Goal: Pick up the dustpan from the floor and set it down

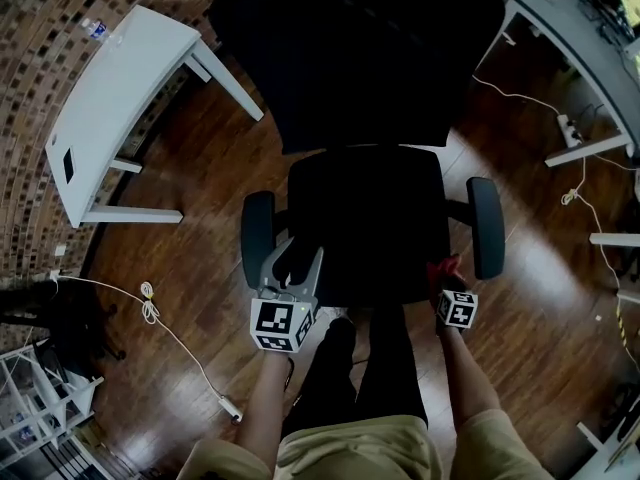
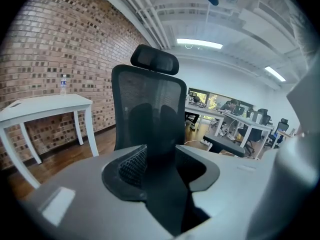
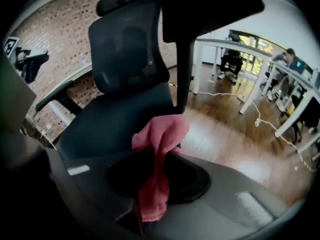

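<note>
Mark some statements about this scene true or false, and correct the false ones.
1. The right gripper is shut on a pink cloth. True.
2. A dustpan lies on the floor beside the chair. False: no dustpan shows in any view.
3. A bottle stands on the white table by the brick wall. True.
4. The office chair has no headrest. False: a headrest tops its mesh back.
5. The floor is carpeted. False: it is dark wood.
</note>
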